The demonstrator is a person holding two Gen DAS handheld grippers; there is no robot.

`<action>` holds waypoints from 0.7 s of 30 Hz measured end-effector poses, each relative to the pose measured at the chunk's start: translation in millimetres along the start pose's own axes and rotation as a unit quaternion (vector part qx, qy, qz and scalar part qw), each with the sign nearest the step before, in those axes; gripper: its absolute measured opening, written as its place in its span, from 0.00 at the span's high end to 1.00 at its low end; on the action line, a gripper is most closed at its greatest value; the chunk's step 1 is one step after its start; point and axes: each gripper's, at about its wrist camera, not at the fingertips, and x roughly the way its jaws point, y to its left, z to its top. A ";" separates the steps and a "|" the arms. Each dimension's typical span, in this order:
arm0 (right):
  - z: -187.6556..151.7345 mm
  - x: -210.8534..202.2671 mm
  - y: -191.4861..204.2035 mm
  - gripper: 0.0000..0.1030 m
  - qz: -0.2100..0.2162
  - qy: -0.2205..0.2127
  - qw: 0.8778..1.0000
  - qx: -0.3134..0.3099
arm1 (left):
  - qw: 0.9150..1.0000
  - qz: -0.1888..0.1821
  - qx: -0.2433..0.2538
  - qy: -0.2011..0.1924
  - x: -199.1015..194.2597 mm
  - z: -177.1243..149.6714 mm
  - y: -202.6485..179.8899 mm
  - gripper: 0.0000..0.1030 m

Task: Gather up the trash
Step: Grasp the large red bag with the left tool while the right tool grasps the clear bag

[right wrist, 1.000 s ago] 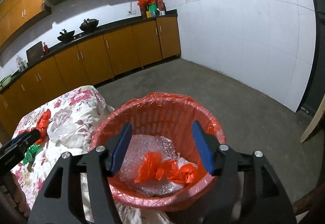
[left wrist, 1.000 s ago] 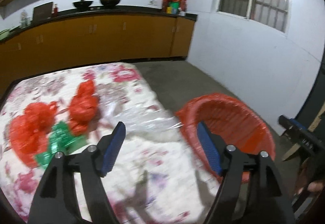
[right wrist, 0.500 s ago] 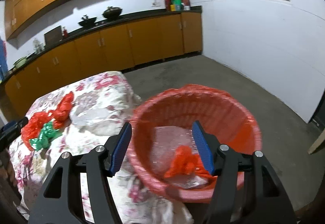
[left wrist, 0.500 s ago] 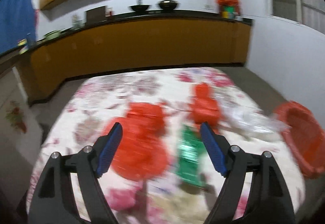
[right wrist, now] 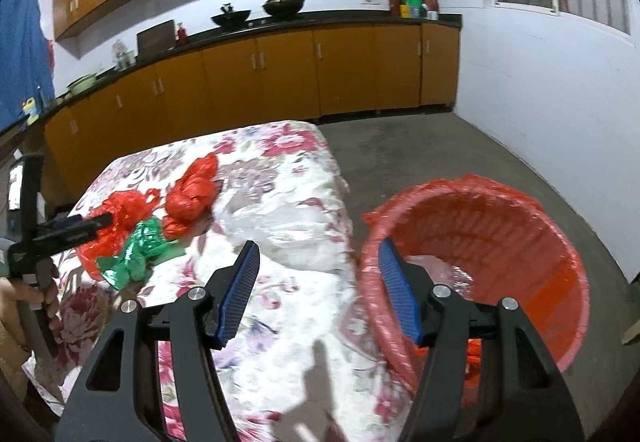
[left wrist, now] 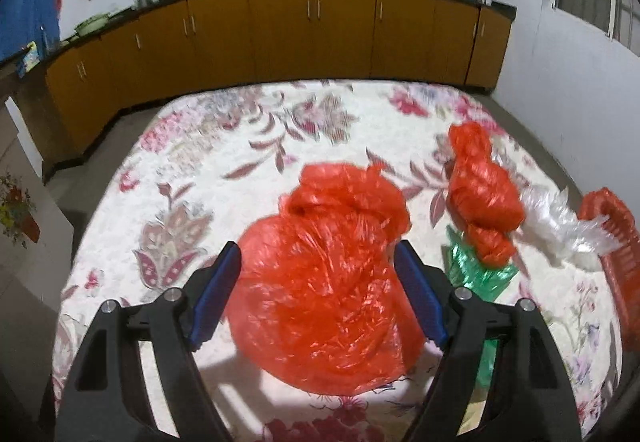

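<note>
On the floral tablecloth (left wrist: 208, 145) lie a large crumpled red plastic bag (left wrist: 324, 282), a smaller knotted red bag (left wrist: 482, 193) to its right, a green bag (left wrist: 476, 274) between them, and clear plastic wrap (left wrist: 560, 226) nearest the red-lined waste basket (right wrist: 500, 242) off the cloth's edge.

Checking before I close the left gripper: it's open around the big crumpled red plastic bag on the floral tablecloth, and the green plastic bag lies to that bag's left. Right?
Not quite. The left gripper is open around the big crumpled red plastic bag on the floral tablecloth, but the green plastic bag lies to its right, as the left wrist view shows.
</note>
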 end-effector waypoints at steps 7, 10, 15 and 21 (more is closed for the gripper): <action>4.8 12.5 25.2 0.40 0.020 0.005 1.000 -0.023 | 0.999 -0.029 -0.014 0.036 19.0 -8.3 5.3 0.60; 6.9 22.4 36.4 0.40 0.026 0.010 0.999 -0.036 | 0.999 -0.038 -0.016 0.031 17.3 -9.3 9.1 0.76; 12.3 50.2 48.6 0.40 0.035 0.027 0.998 -0.047 | 0.999 -0.032 -0.024 0.015 9.7 -8.5 22.4 0.84; 17.3 95.4 60.6 0.43 0.039 0.064 0.996 -0.050 | 0.998 -0.018 -0.056 -0.004 -4.6 -8.1 52.9 0.86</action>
